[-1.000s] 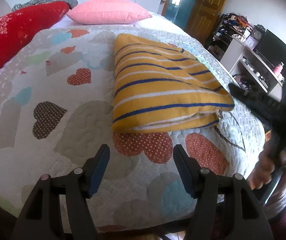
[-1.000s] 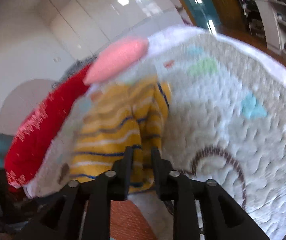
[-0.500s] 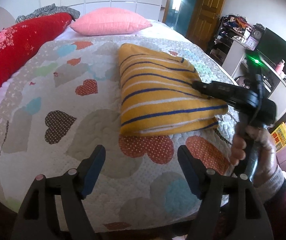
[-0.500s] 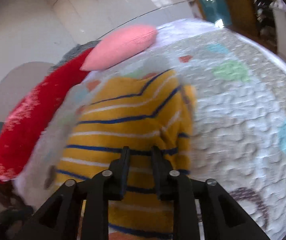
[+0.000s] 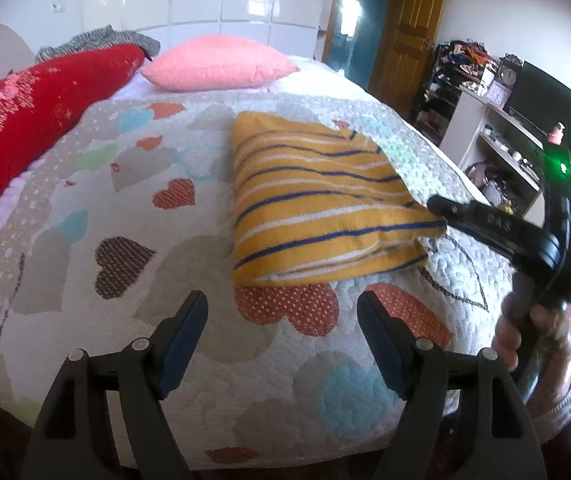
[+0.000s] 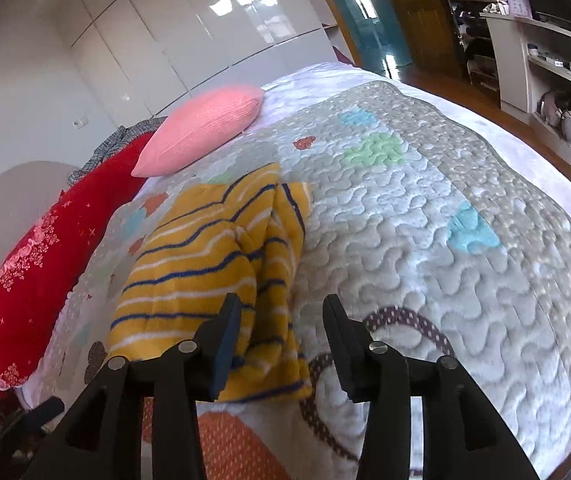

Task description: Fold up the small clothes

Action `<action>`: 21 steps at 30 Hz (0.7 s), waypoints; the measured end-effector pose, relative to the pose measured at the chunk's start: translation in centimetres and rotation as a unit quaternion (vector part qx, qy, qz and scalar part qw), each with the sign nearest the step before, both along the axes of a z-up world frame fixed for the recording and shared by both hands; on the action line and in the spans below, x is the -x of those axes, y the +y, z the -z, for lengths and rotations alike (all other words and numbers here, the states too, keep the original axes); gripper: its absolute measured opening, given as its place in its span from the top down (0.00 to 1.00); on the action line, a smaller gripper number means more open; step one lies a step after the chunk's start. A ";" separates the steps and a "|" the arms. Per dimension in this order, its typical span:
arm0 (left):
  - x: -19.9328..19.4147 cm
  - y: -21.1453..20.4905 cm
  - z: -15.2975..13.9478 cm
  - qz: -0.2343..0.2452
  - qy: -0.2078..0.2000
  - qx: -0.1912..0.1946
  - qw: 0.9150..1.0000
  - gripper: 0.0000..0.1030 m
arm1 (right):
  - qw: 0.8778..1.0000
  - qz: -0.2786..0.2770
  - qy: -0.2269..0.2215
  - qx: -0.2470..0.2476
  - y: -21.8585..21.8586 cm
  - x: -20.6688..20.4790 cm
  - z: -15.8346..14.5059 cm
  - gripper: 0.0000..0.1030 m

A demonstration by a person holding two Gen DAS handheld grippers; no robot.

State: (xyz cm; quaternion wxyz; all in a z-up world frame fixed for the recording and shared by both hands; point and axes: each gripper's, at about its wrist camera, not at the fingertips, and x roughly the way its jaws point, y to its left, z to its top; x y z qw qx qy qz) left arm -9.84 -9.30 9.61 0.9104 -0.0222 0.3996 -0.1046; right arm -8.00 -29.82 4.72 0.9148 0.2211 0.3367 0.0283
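Folded garment (image 5: 317, 208): yellow, with blue and white stripes, laid on the heart-patterned quilt (image 5: 85, 248) of the bed, at 12 o'clock from the left gripper (image 5: 281, 336).

Left gripper: fingers spread wide, having just been opening further, with only quilt between them.

Right gripper (image 6: 281, 338): fingers parted, having just been opening; the garment's near corner is seen between them, with no pad pressing on it. In the left wrist view the right gripper is shown at 3 o'clock, its tip at the garment's right corner, held by a hand (image 5: 525, 332).

Pink pillow (image 5: 217, 64) and red blanket (image 5: 25, 116): recorded in both views, at 12 and 10 o'clock.

Television (image 5: 553, 116): clearly seen in the left wrist view only.
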 end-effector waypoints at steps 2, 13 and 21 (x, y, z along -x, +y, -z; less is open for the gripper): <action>0.4 0.3 -0.5 -0.010 -0.015 -0.004 1.000 0.21 | 1.000 -0.001 -0.005 0.007 0.5 0.7 -0.3 0.47; 2.5 1.6 -2.8 -0.054 -0.094 -0.023 0.994 0.12 | 0.999 -0.024 -0.013 0.047 3.7 2.2 -1.1 0.41; 3.0 1.7 -3.5 -0.069 -0.124 -0.035 0.989 0.08 | 0.998 -0.029 -0.011 0.053 4.1 2.4 -0.7 0.37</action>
